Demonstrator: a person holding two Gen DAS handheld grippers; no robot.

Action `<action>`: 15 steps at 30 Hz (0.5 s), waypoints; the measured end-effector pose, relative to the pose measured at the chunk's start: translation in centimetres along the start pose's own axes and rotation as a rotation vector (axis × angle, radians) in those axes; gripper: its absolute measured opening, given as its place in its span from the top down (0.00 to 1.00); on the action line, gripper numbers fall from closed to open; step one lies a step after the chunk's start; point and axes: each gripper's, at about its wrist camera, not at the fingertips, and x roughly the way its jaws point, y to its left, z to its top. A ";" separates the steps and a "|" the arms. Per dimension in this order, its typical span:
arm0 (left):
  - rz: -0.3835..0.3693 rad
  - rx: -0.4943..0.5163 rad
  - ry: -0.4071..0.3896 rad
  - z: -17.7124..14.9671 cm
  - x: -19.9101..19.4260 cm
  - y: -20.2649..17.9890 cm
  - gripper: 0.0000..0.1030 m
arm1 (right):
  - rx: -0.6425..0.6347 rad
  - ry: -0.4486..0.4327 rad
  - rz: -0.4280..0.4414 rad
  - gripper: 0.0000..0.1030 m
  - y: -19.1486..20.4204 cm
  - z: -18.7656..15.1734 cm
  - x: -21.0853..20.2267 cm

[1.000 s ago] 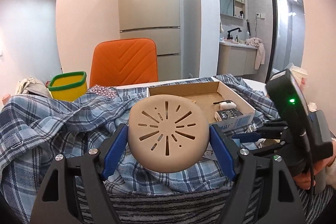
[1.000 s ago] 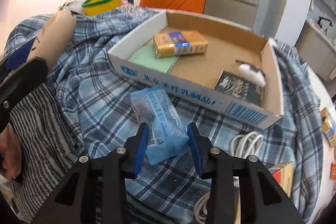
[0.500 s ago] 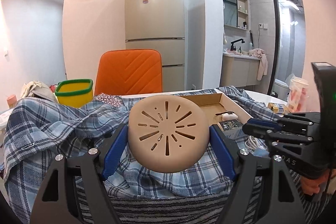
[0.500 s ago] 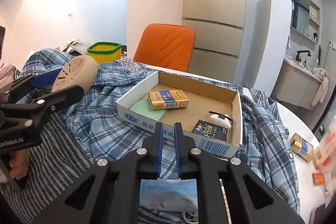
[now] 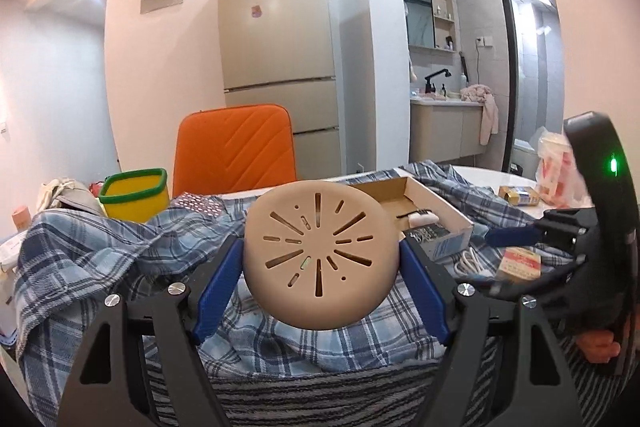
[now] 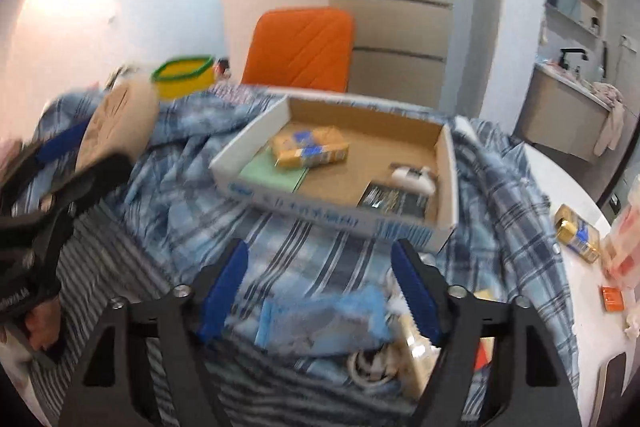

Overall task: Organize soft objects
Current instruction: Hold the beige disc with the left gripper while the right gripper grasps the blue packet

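Between the blue pads point(image 5: 221, 279) of the left gripper point(image 5: 322, 273): tan slotted pad point(image 5: 322, 261), round and domed, clamped at its two side edges, held up above the plaid cloth point(image 5: 120, 255). Looks light and rubbery; rim bulges slightly at the contact points, so likely compressible. Judged easy to carry but prone to squirm or pop out if squeezed harder; best held across the widest part, as now, not by the thin slotted face

Below the right gripper point(image 6: 320, 289): blue packet point(image 6: 324, 319), lying flat on the cloth, partly over a white cable point(image 6: 368, 367). Right jaws spread wide, nothing between them; packet sits just under and between the fingers, not touching either as far as can be told (view blurred). Film wrapper looks slick and crinkly, contents soft; judged light, likely to slide or fold. Best pinched across the short width near the middle, deep enough to catch the filling rather than the sealed edge

Beyond: cardboard tray point(image 6: 256, 147) resting on the cloth, already holding a yellow pack point(image 6: 310, 147), a green sheet point(image 6: 274, 173), a dark pouch point(image 6: 394, 201) and a small white item point(image 6: 412, 177). Room left at the tray's centre

Further out: yellow bin point(image 5: 134, 193), orange chair point(image 5: 234, 149), fridge point(image 5: 276, 27). Second yellow pack point(image 6: 578, 233) on the white table point(image 6: 560, 179), well apart from the tray
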 end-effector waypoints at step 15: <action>-0.018 -0.001 0.045 -0.1 1.1 -0.2 0.25 | -0.050 0.204 -0.039 0.21 0.7 -1.3 3.7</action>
